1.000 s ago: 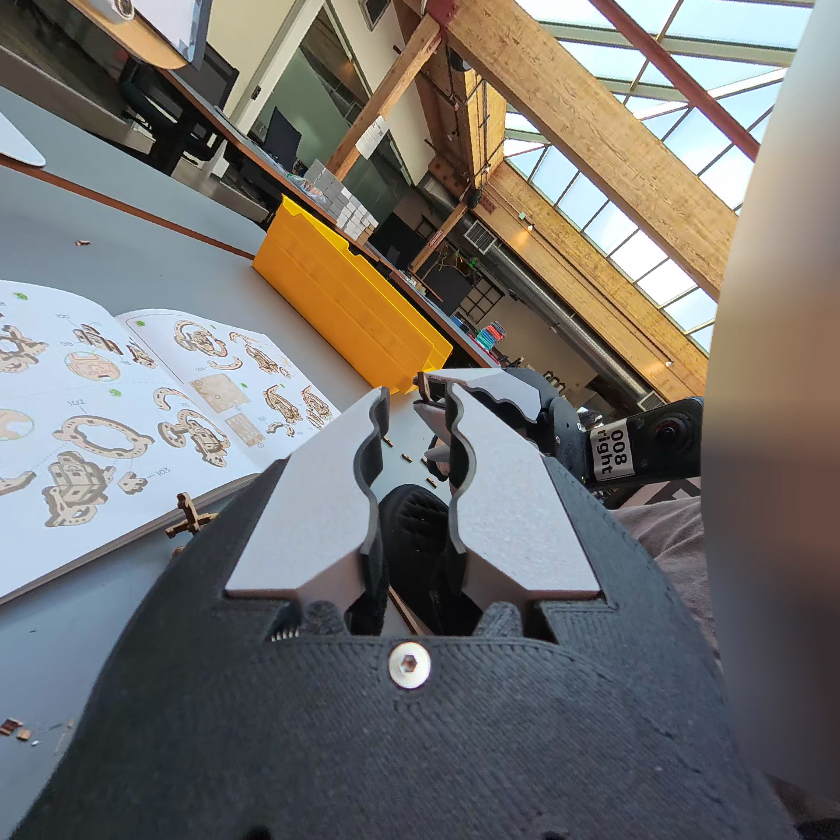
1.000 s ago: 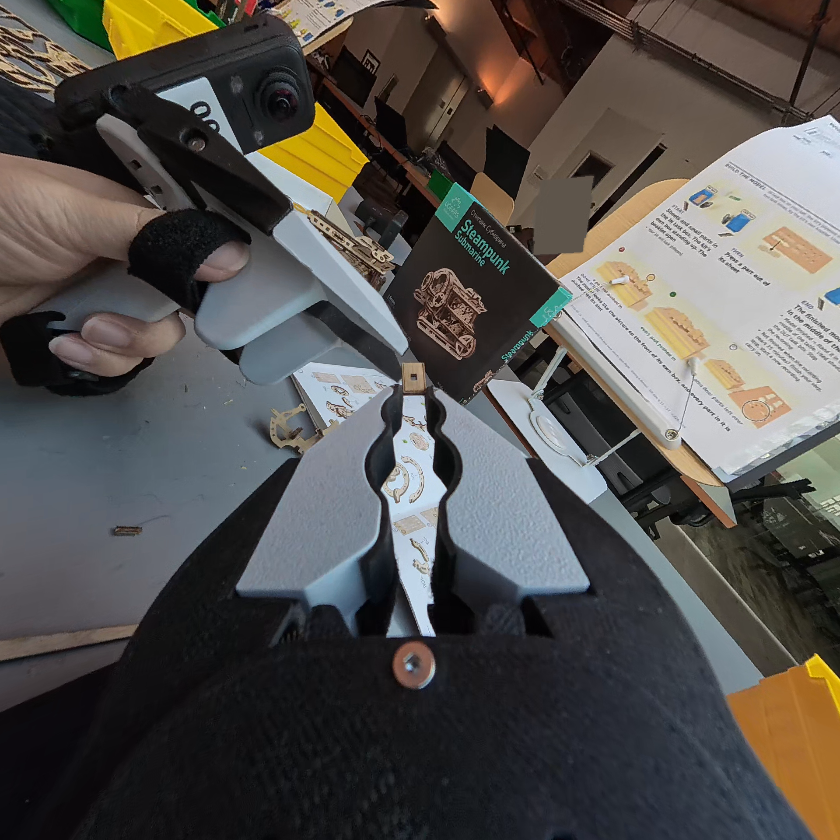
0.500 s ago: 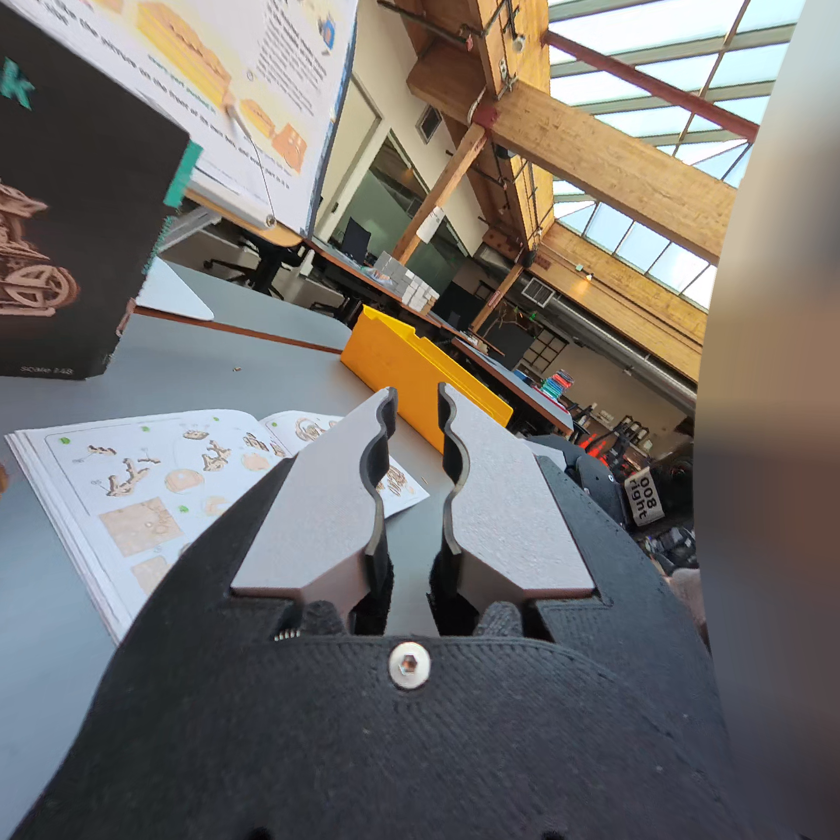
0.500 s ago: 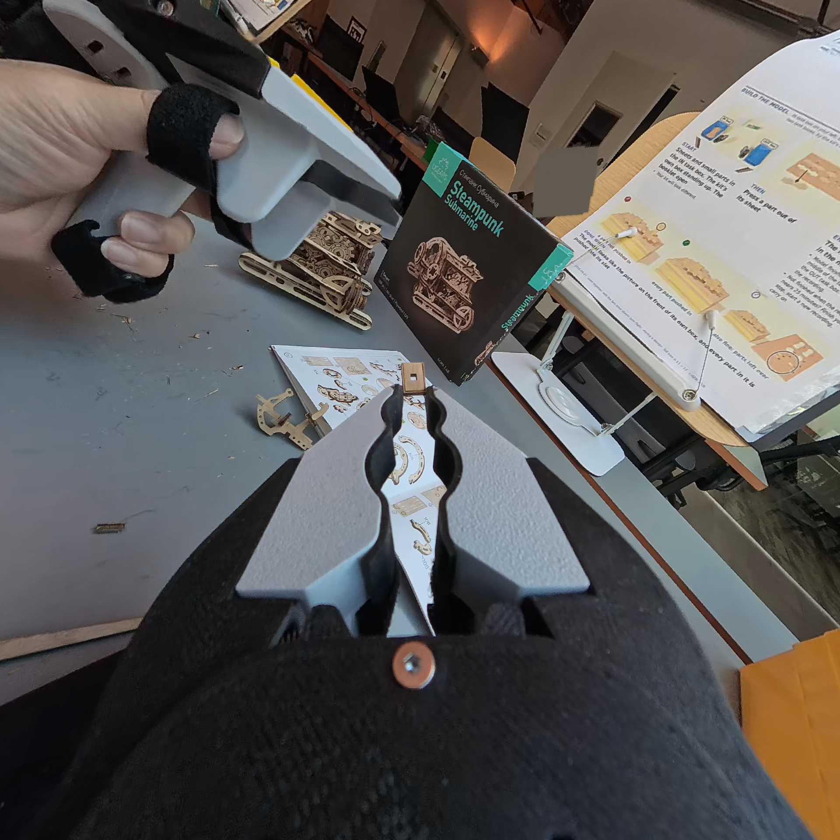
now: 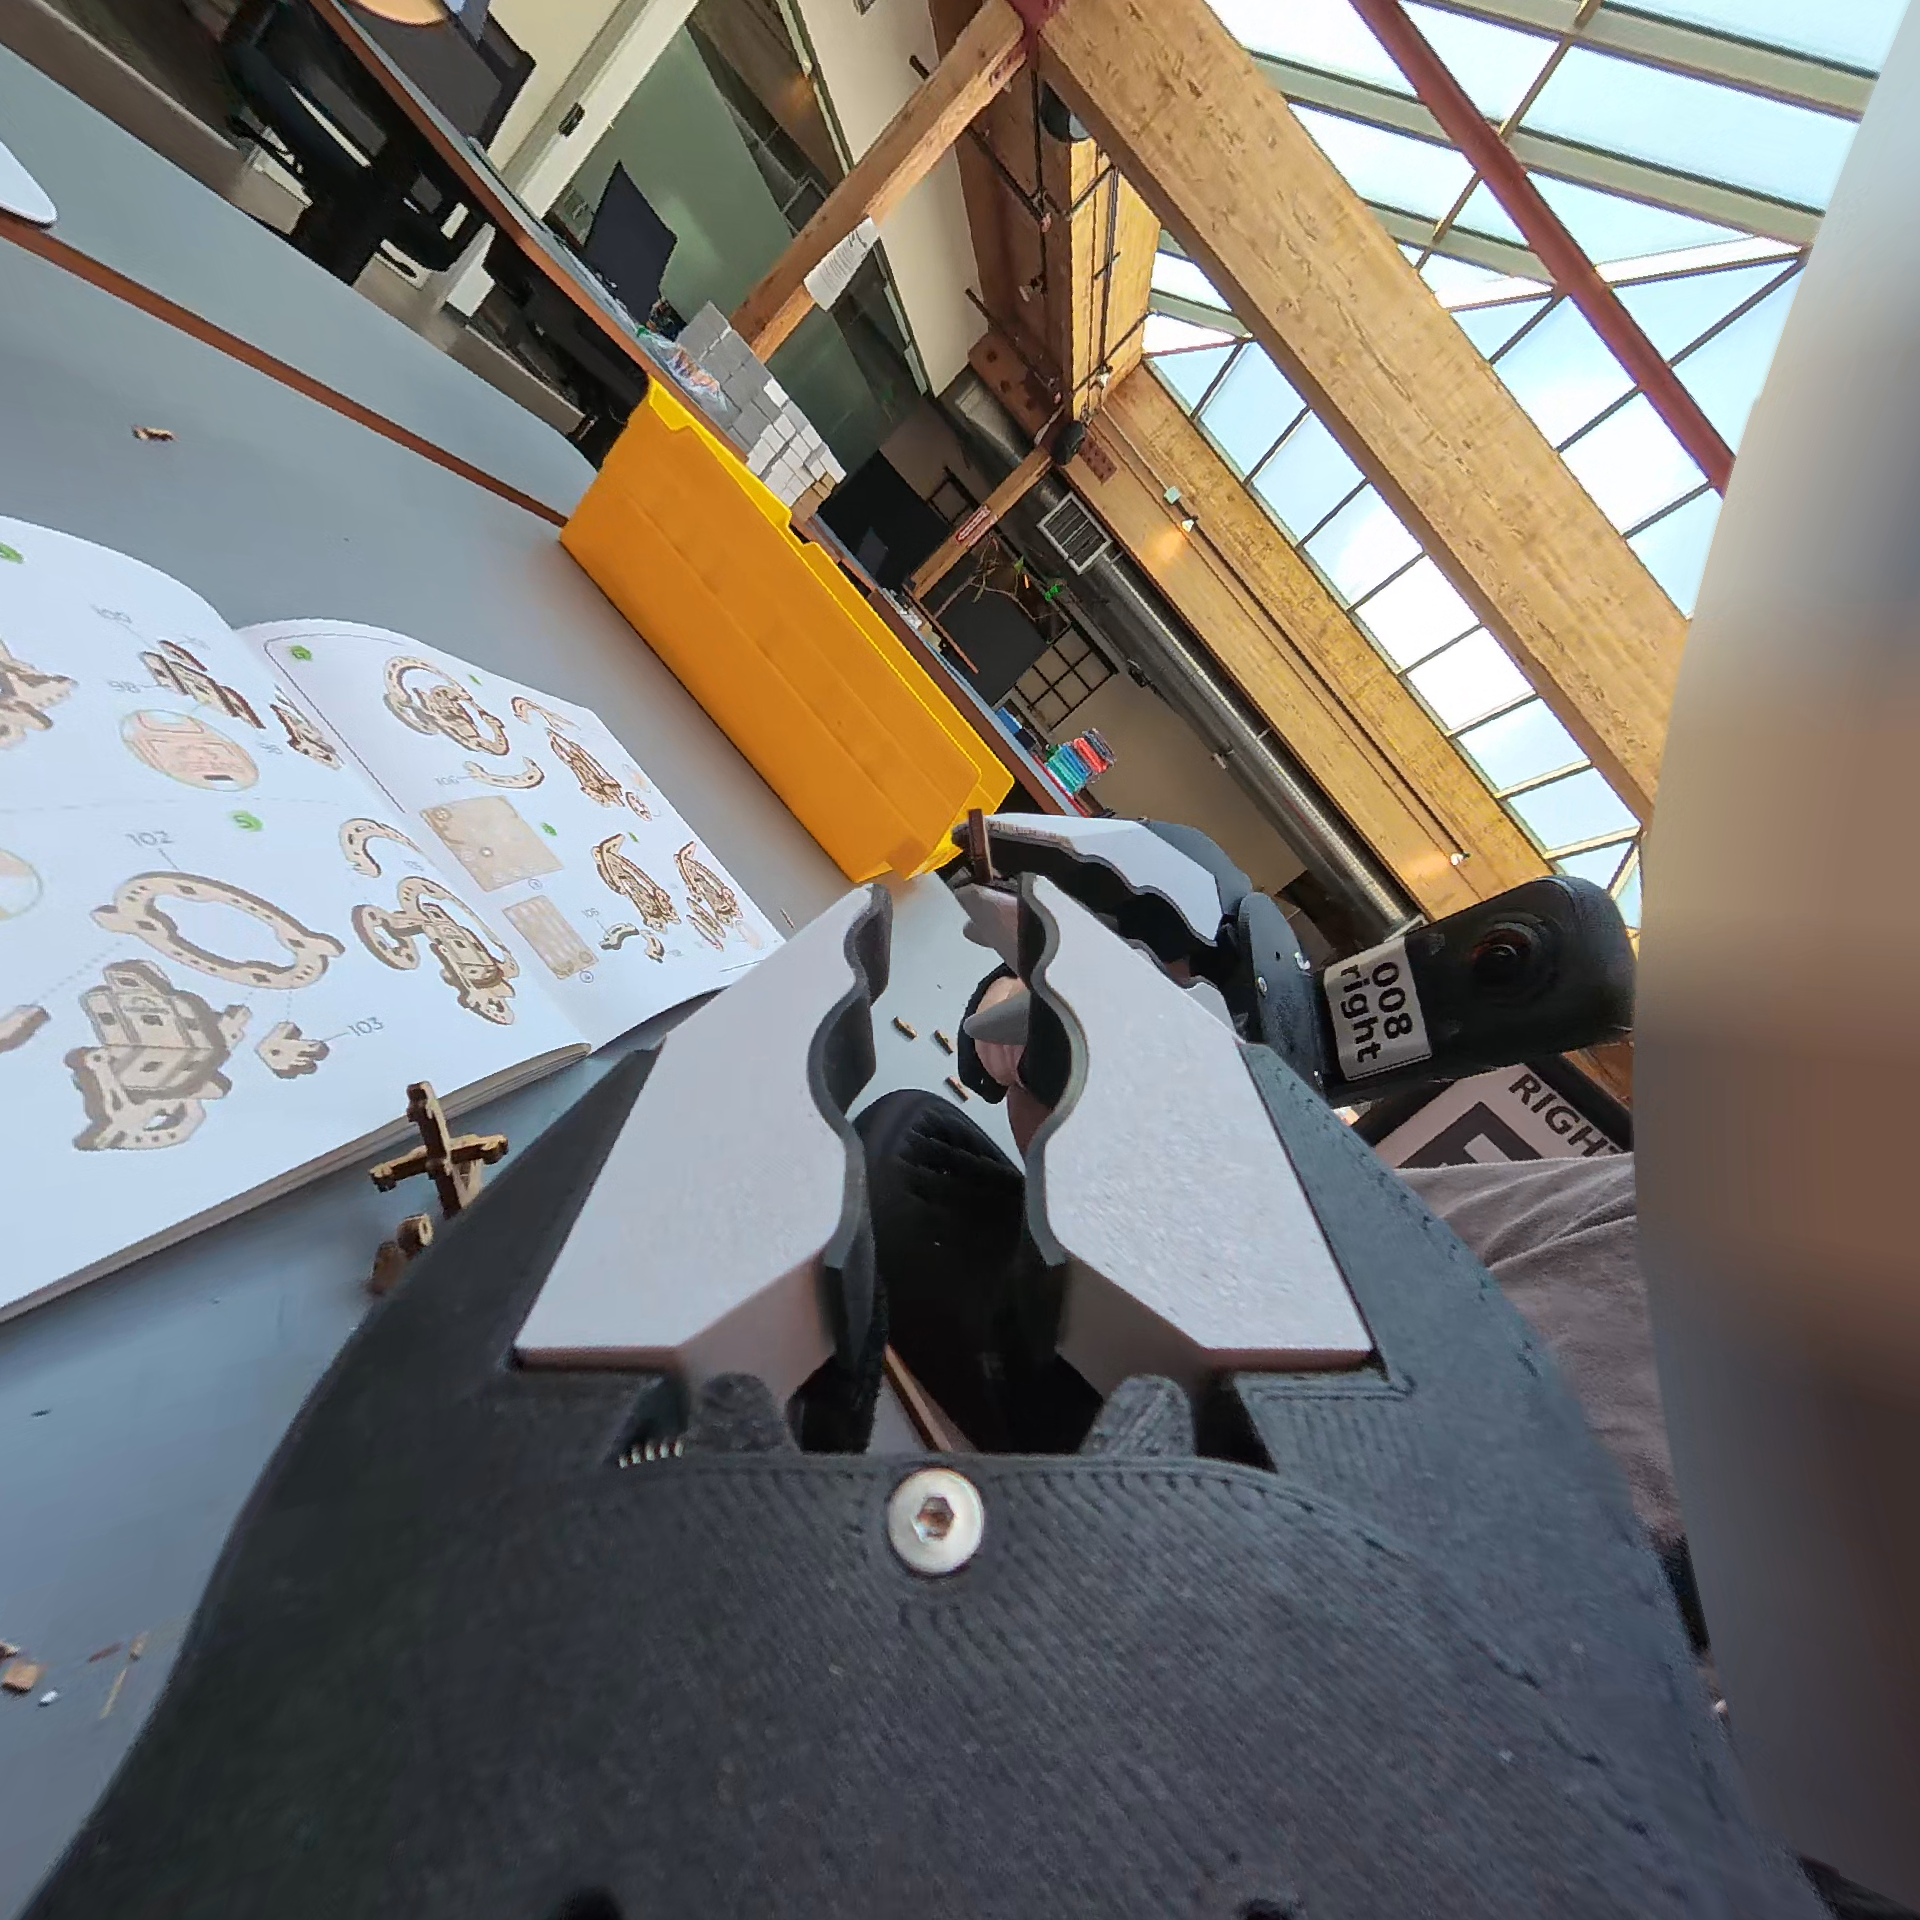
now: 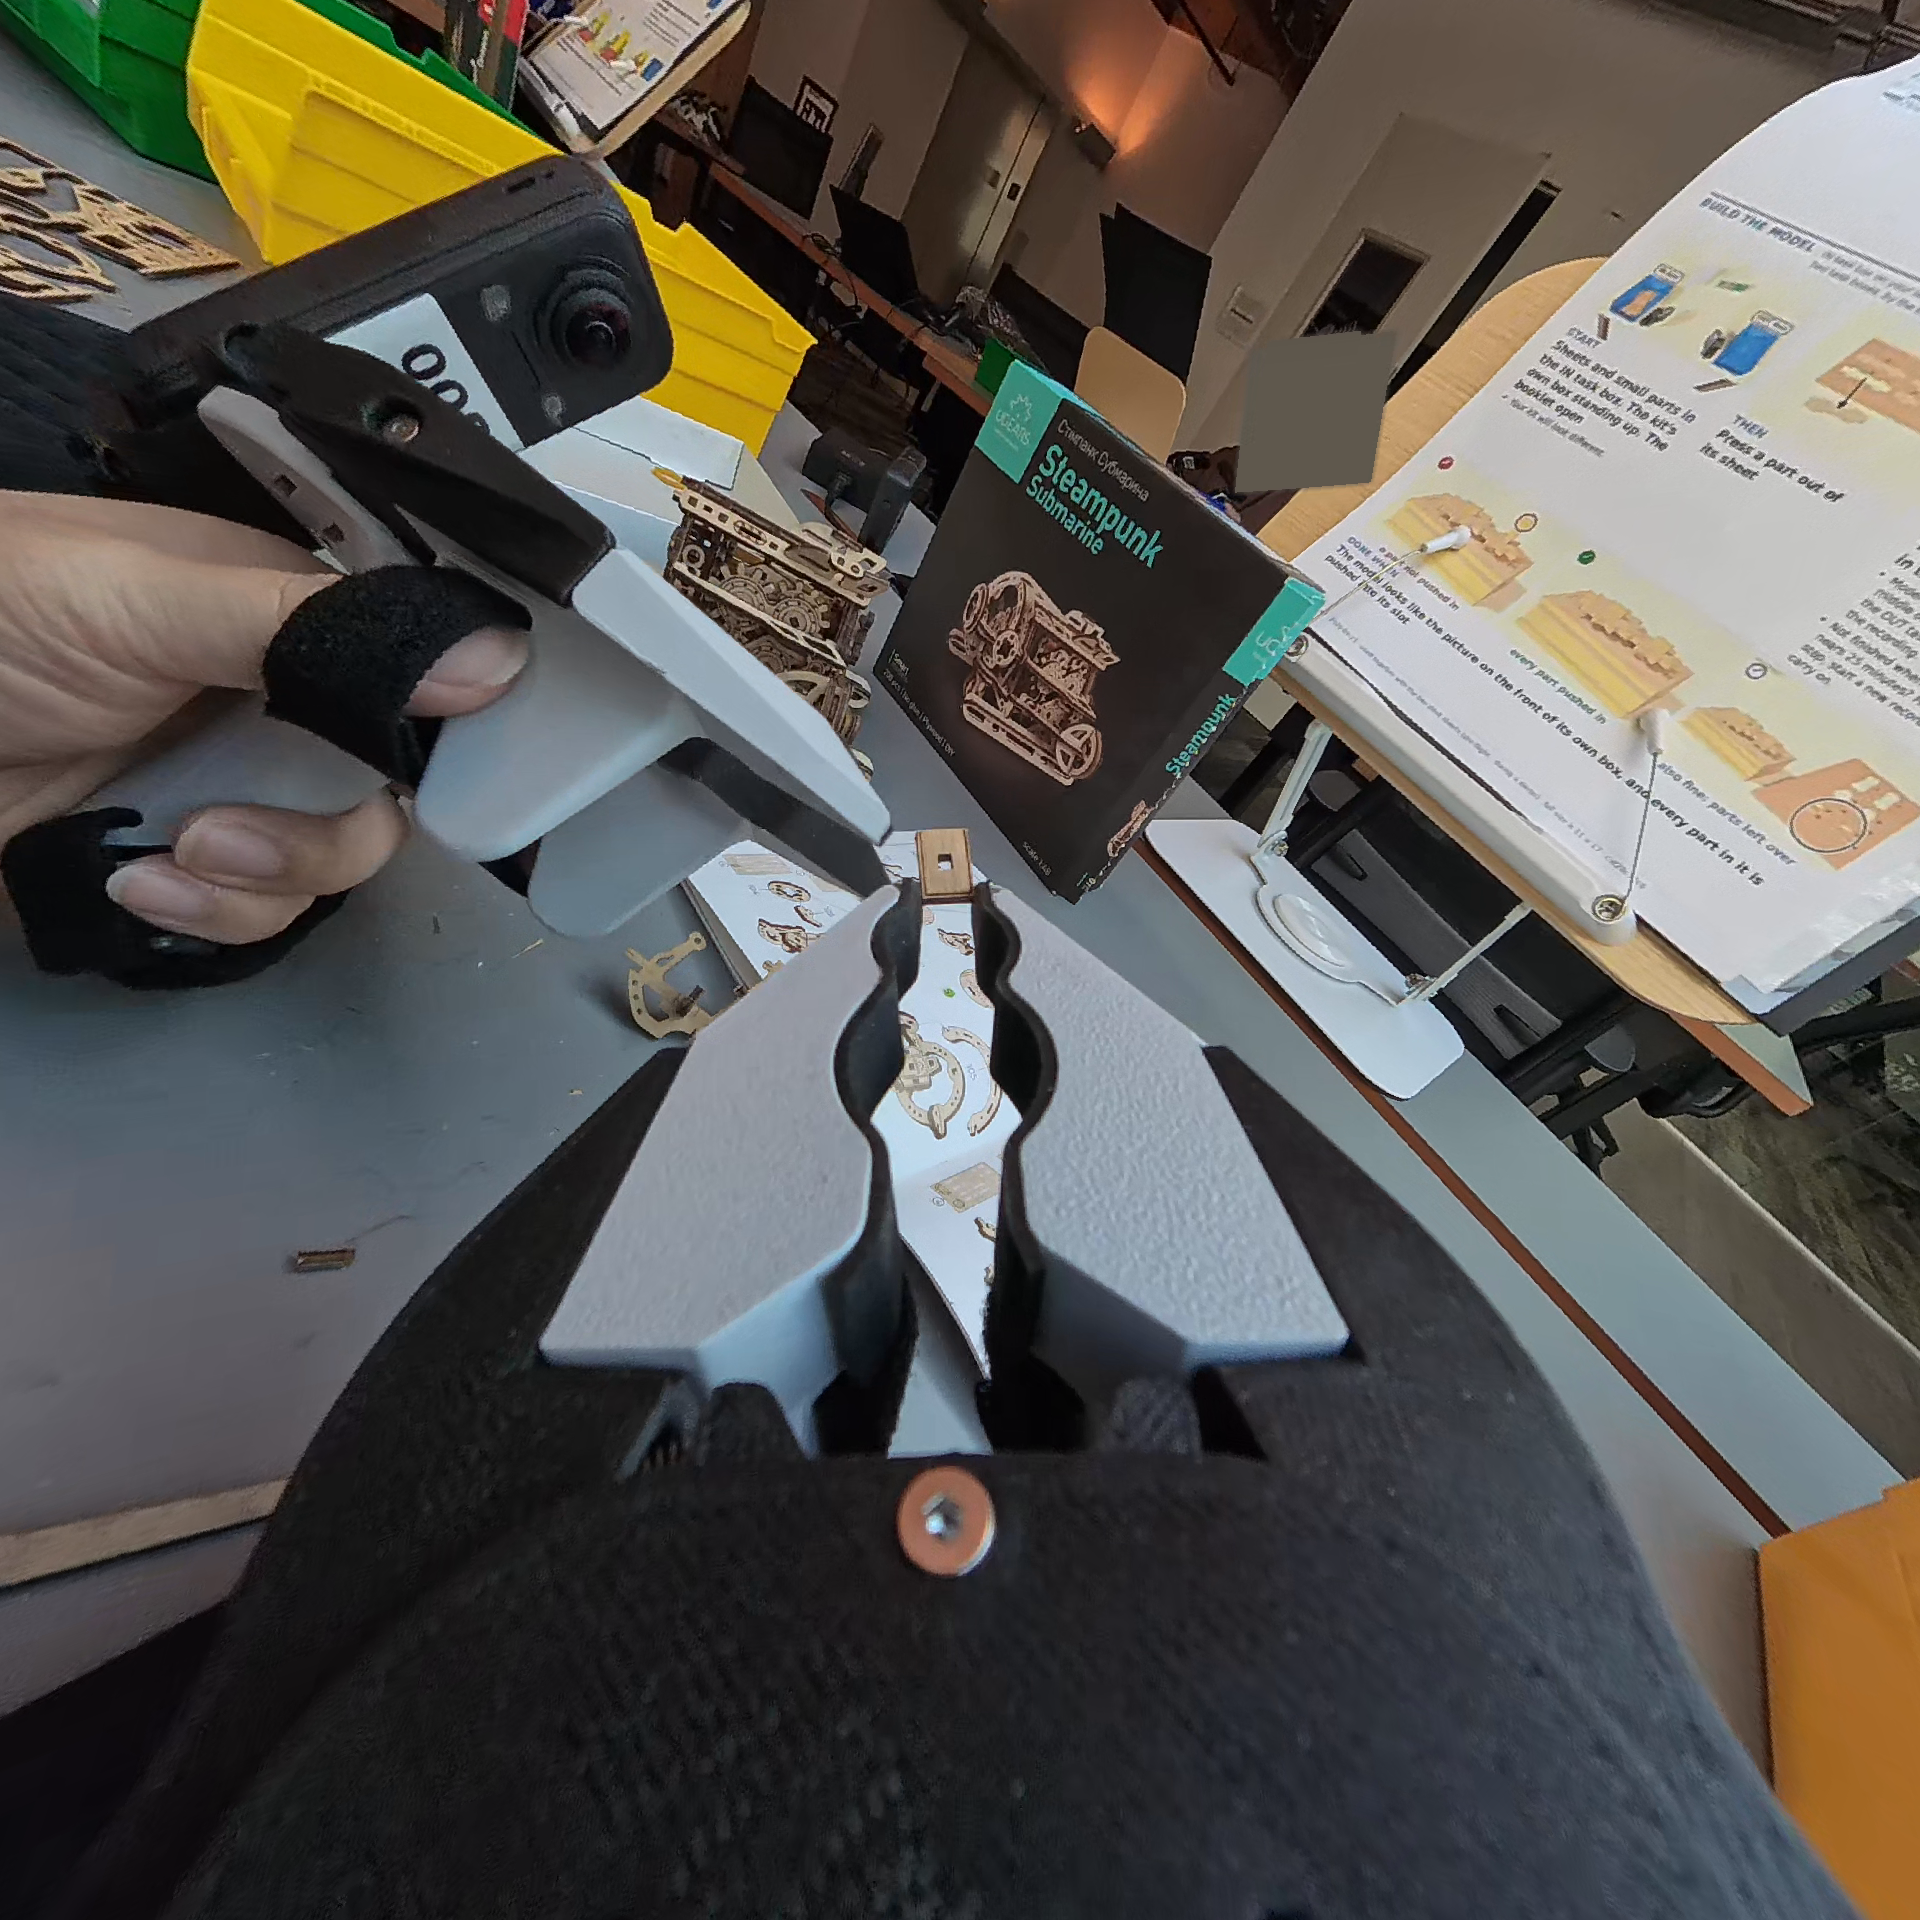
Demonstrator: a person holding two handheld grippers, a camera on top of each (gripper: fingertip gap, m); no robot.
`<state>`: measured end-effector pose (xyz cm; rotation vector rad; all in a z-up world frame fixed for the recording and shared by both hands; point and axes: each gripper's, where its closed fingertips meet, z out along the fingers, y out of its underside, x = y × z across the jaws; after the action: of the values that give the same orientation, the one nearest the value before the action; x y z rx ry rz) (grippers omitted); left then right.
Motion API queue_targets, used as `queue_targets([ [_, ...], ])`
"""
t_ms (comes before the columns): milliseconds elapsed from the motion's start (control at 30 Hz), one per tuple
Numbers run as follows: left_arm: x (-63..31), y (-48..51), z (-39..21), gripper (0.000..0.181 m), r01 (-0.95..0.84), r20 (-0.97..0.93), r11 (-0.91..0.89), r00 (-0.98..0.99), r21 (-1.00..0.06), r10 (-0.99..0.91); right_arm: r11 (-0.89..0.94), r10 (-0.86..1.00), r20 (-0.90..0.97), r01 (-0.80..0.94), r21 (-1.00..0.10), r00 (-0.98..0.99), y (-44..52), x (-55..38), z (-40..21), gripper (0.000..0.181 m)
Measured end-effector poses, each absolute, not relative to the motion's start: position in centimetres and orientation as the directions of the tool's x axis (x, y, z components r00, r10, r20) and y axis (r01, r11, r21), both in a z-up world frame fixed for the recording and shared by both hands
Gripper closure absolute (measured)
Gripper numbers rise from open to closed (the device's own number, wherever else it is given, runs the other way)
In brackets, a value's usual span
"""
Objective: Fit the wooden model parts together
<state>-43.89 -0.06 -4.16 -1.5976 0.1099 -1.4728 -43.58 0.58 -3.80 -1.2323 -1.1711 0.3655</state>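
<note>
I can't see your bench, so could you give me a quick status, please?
Right claw shut on small wooden tab. Left claw open, empty. Cross-shaped wooden part on table beside booklet. Nothing between claws.

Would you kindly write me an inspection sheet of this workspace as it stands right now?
Surface: grey table, wood crumbs scattered.
Job's things: small wooden tab in right gripper; cross-shaped part beside open booklet; part-built model.
Clutter: kit box, yellow bin, instruction stand.
Grippers: right pinches the tab; left gripper open, empty.
Cables: nothing seen.
Surroundings: desks, timber roof beams.
</note>
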Motion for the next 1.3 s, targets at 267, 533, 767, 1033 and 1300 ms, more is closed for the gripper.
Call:
queue_targets([
  [267, -43.5, -0.4, -3.8, 0.165, 0.497, 0.75, -0.589, 0.224, -0.637, -0.622, 0.384, 0.77, 0.504, 0.347, -0.856, 0.391, -0.2, -44.2, -3.8, 0.174],
  [533, -43.4, -0.4, -4.1, 0.181, 0.418, 0.781, -0.671, 0.196, -0.613, -0.592, 0.401, 0.765, 0.531, 0.375, -0.836, 0.365, -0.4, -44.3, -4.5, 0.173],
  [767, -43.6, -3.9, -6.1, 0.181, -0.102, 0.808, -0.819, 0.135, -0.564, -0.573, 0.484, 0.868, 0.496, 0.283, -0.828, -0.031, -3.5, -43.7, -5.3, 0.162],
  [1033, -43.5, -8.1, -7.2, 0.181, -0.347, 0.827, -0.785, 0.047, -0.513, -0.561, 0.517, 0.826, 0.382, 0.288, -0.806, -0.415, -7.4, -45.0, -5.6, 0.15],
  [1300, -43.4, -8.3, -6.7, 0.181, -0.328, 0.864, -0.819, 0.018, -0.471, -0.504, 0.521, 0.817, 0.364, 0.301, -0.799, -0.447, -8.4, -45.0, -6.8, 0.168],
])
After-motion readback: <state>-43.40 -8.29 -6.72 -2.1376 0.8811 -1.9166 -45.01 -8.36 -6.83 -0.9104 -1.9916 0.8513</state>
